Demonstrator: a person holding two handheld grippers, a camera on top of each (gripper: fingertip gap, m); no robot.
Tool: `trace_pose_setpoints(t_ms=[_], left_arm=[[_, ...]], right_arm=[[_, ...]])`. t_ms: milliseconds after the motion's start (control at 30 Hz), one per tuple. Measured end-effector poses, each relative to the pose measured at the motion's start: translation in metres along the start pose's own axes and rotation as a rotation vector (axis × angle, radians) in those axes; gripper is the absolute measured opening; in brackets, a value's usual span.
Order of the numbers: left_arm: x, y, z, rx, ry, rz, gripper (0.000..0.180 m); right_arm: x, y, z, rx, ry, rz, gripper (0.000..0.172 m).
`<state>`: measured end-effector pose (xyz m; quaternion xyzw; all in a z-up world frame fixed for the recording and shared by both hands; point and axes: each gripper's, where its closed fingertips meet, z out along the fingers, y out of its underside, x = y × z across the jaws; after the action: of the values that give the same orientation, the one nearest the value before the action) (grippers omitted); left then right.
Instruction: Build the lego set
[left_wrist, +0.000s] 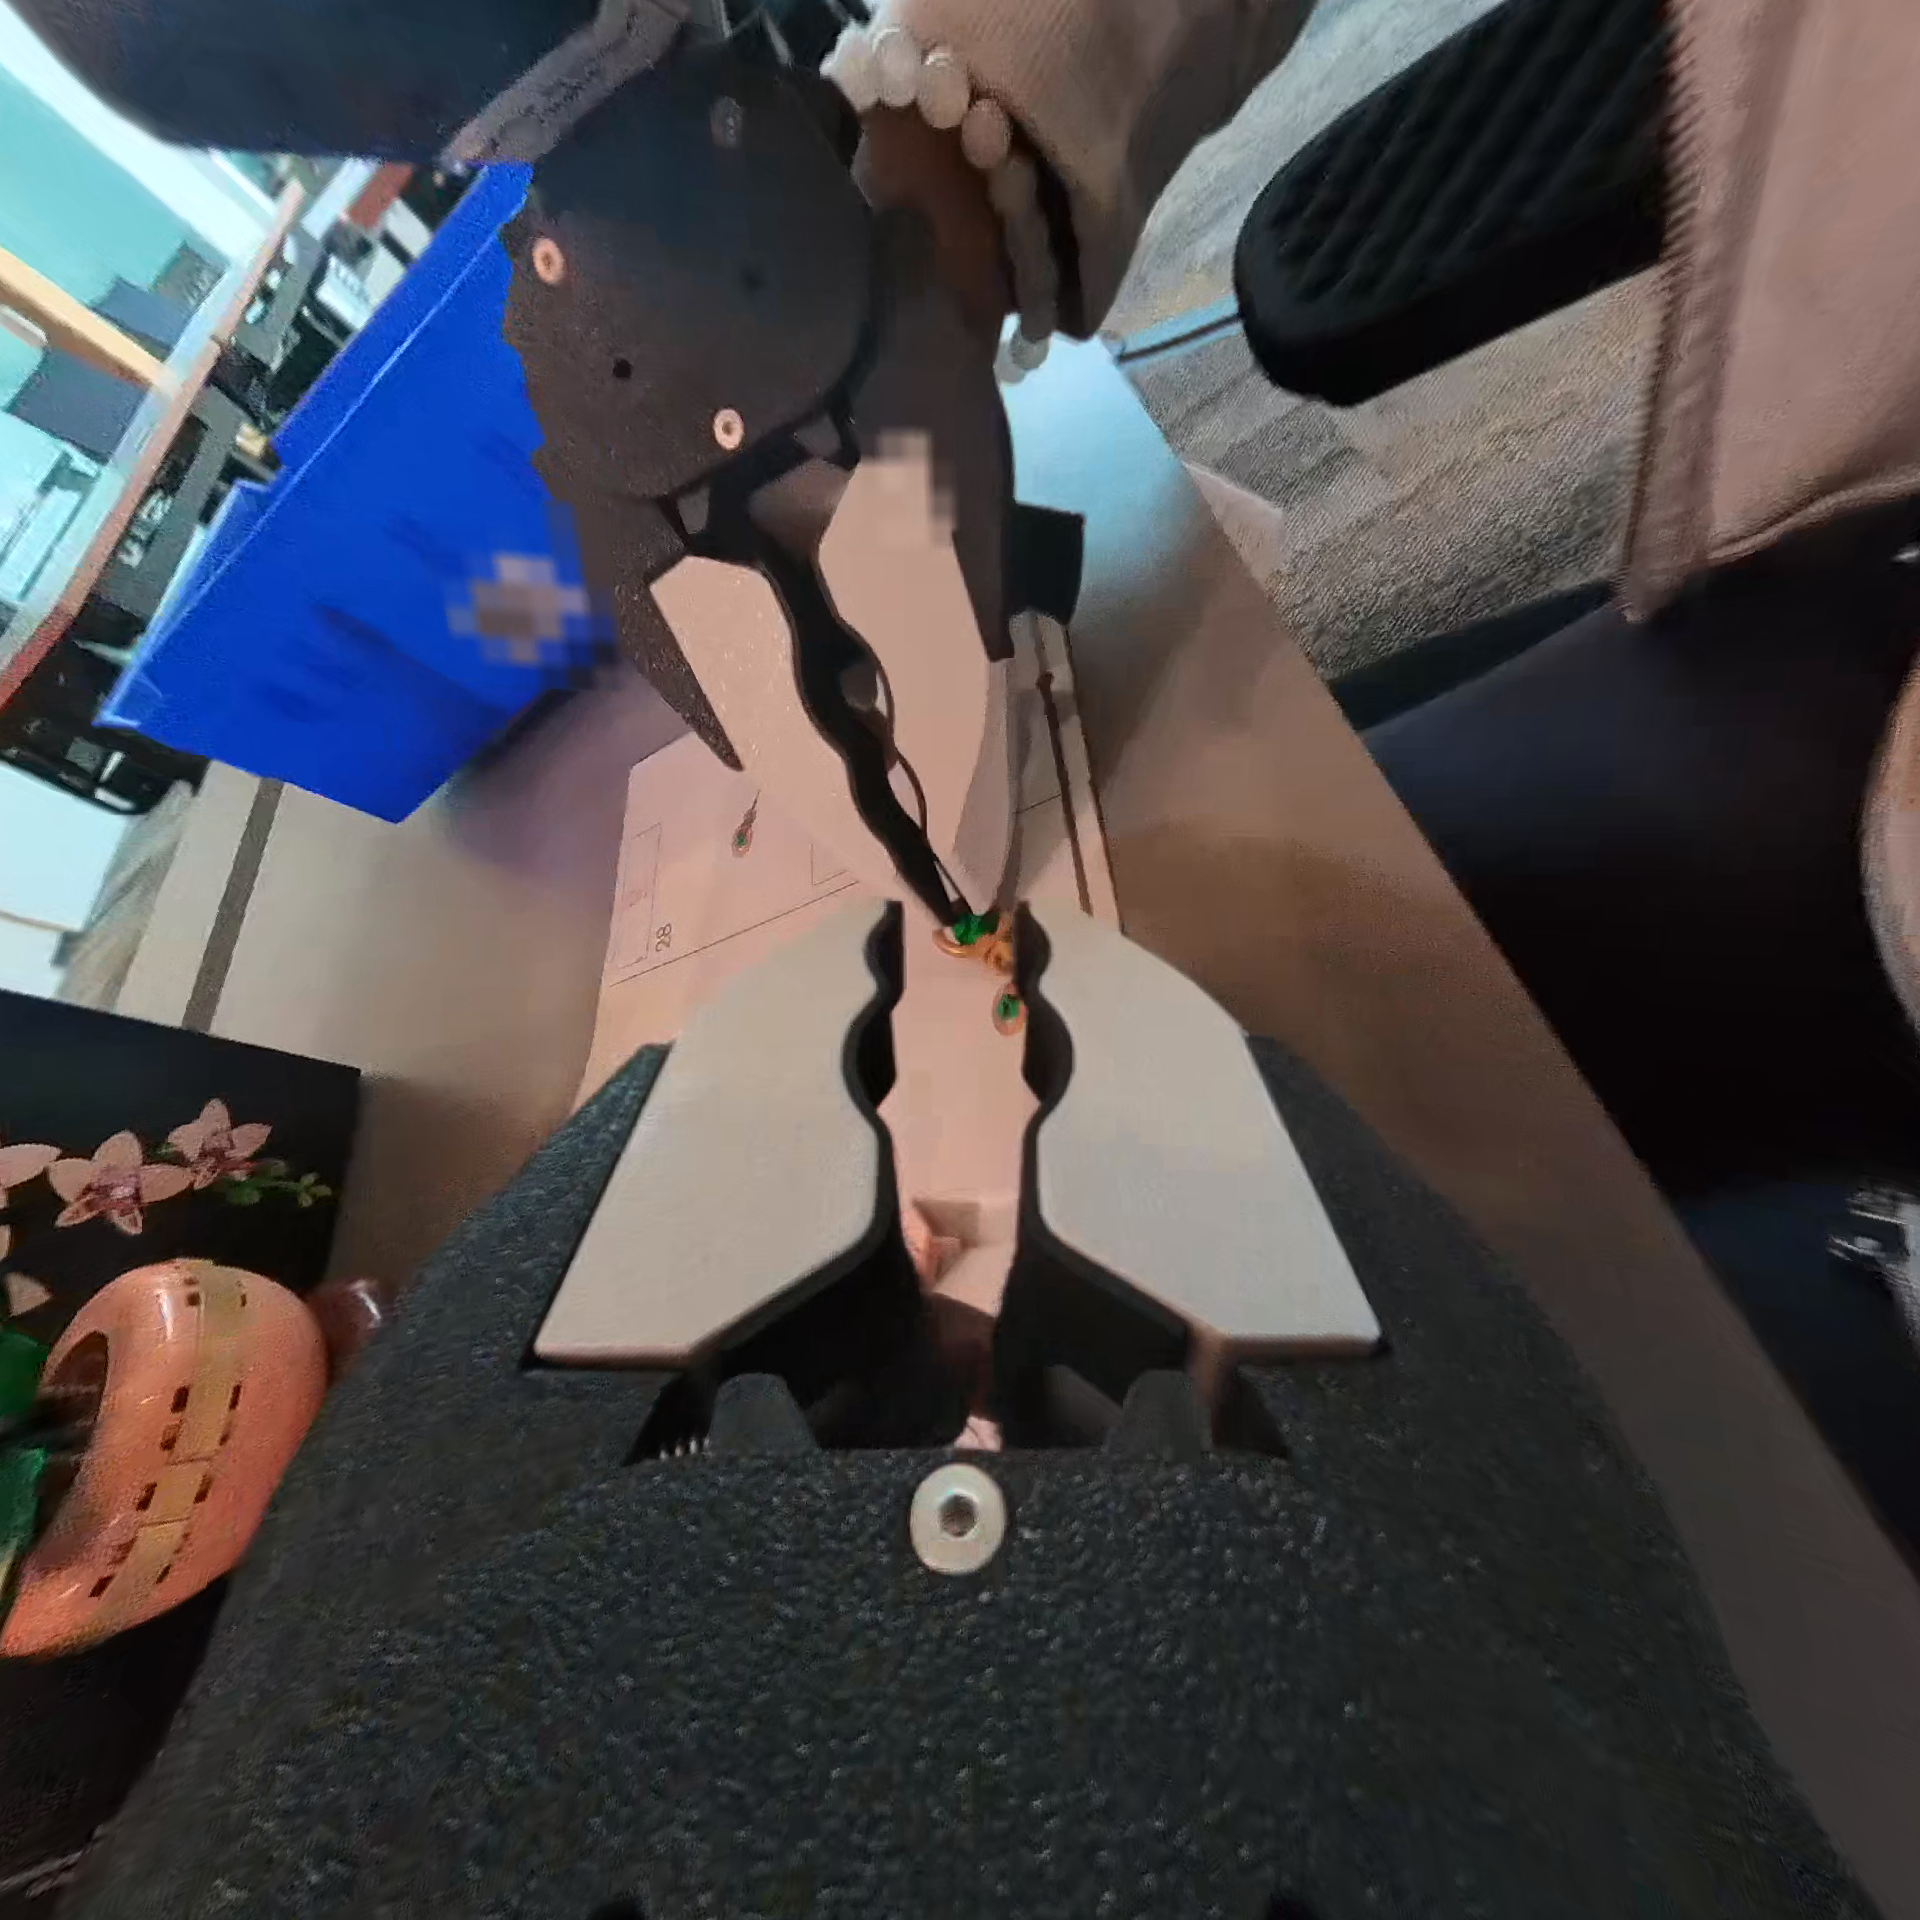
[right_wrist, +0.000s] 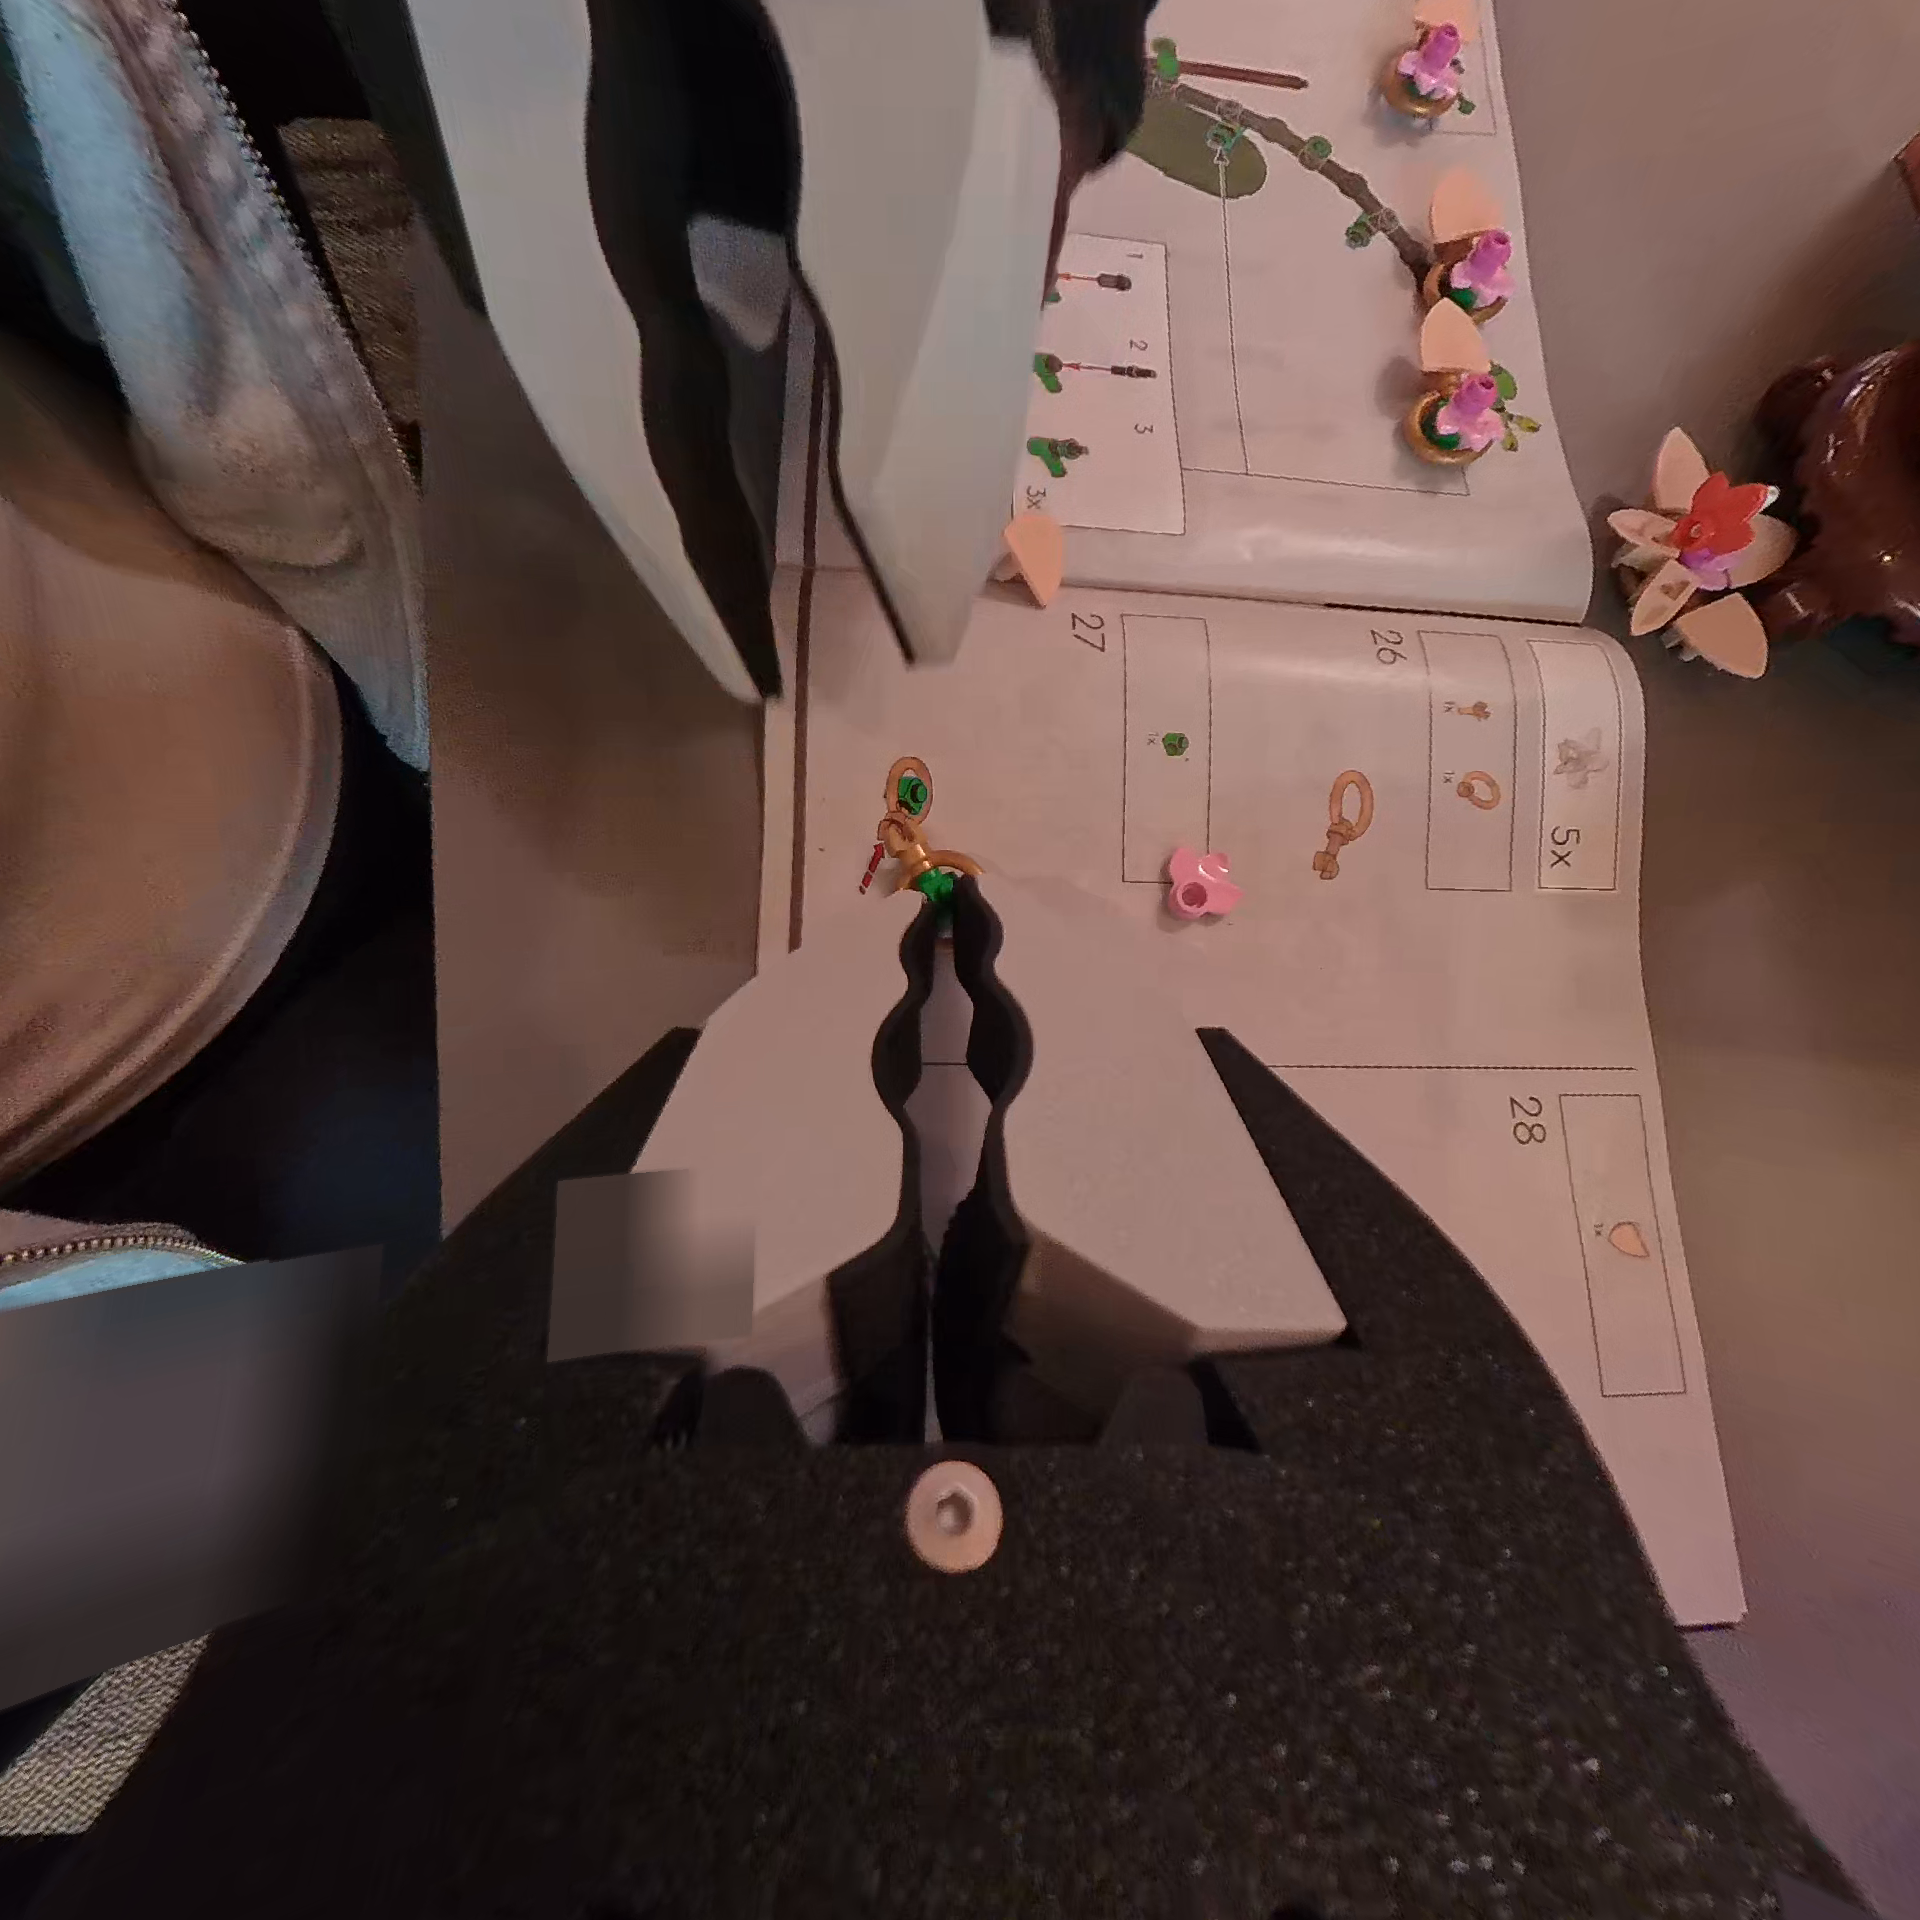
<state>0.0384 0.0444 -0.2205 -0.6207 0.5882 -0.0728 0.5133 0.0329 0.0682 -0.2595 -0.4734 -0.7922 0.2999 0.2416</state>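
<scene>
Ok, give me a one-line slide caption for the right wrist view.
Right gripper pinches a small green-and-gold piece over an open instruction booklet, pink flower piece nearby.

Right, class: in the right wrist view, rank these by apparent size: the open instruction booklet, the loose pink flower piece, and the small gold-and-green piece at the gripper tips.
1. Open instruction booklet
2. Pink flower piece
3. Gold-and-green piece. It looks close in size to the flower and is partly hidden, so the last two are uncertain.
</scene>
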Motion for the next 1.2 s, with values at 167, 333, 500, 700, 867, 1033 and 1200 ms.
trace_pose_setpoints(t_ms=[167,333,500,700,867,1033,1200], left_arm=[[0.008,0.025,0.025,-0.160,0.070,0.074,0.009],[0.009,0.025,0.028,-0.137,0.103,0.030,0.011],[0.009,0.025,0.029,-0.118,0.124,-0.057,0.011],[0.005,0.028,0.029,-0.125,0.196,-0.218,0.013],[0.005,0.030,0.028,-0.128,0.210,-0.206,0.015],[0.006,0.032,0.027,-0.130,0.207,-0.180,0.018],[0.002,0.030,0.021,-0.112,0.201,-0.187,0.020]], right_arm=[[0.000,-0.001,0.000,0.004,0.046,-0.051,0.002],[-0.001,-0.002,0.000,0.026,0.074,-0.063,0.003],[0.000,-0.001,0.000,0.046,0.084,-0.056,0.003],[-0.002,0.006,0.000,0.041,0.079,-0.054,0.000],[0.001,0.007,-0.002,0.051,0.100,-0.032,0.000],[0.001,-0.006,-0.005,0.124,0.093,0.028,0.000],[0.011,-0.008,-0.004,0.103,0.147,0.162,0.000]])
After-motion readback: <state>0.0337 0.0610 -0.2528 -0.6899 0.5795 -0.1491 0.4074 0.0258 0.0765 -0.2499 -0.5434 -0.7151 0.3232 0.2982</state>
